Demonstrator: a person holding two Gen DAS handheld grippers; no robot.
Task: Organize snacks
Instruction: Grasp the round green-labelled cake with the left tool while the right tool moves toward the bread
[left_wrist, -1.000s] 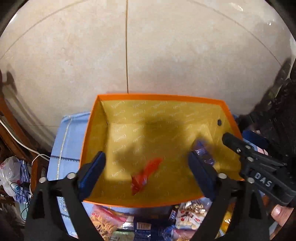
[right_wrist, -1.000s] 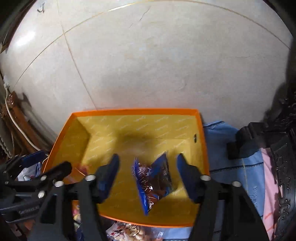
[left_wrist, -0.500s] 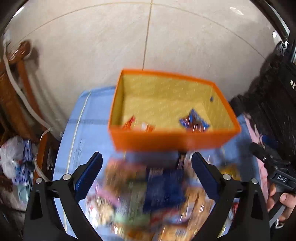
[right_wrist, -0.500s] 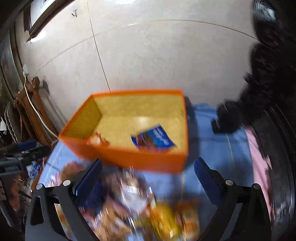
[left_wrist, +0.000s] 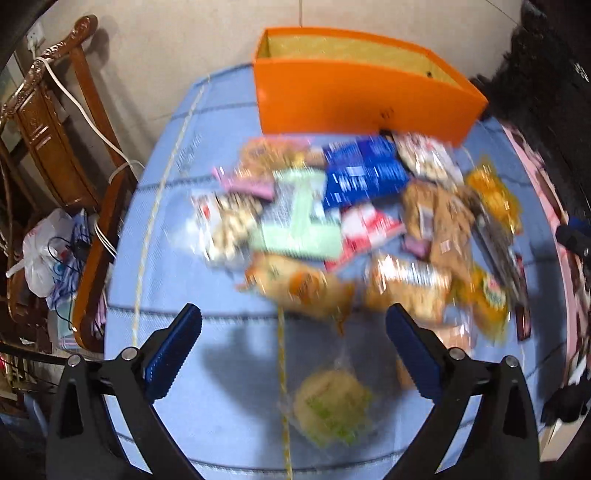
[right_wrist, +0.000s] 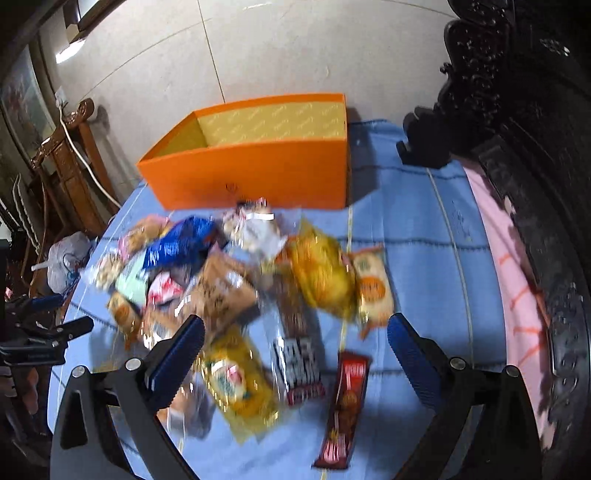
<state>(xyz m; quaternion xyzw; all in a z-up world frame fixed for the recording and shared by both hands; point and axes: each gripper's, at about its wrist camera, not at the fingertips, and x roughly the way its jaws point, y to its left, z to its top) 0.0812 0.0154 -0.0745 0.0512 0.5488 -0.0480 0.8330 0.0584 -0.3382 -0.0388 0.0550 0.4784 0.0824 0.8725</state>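
Note:
An orange box (left_wrist: 351, 96) with a yellow lining stands at the far side of the blue tablecloth (left_wrist: 221, 406); it is also in the right wrist view (right_wrist: 258, 173). Before it lies a blurred heap of snack packets, among them a blue packet (left_wrist: 362, 173) and a pale green one (left_wrist: 303, 218). My left gripper (left_wrist: 293, 317) hovers over the heap's near edge, its jaws opening, with nothing between them. A clear bag of green-yellow snack (left_wrist: 332, 410) lies below it. My right gripper (right_wrist: 295, 325) is open and empty above a dark chocolate pack (right_wrist: 299, 365) and a red bar (right_wrist: 345, 402).
A carved wooden chair (left_wrist: 55, 122) with a white cable and a white plastic bag (left_wrist: 44, 254) stands left of the table. Dark carved furniture (right_wrist: 517, 110) and a pink cloth (right_wrist: 509, 277) line the right side. The other hand's gripper body (right_wrist: 37, 343) shows at the left edge.
Both grippers pulled back from above the box's inside to over the snack heap. A red packet and a blue packet dropped into the box. The right jaws spread wider.

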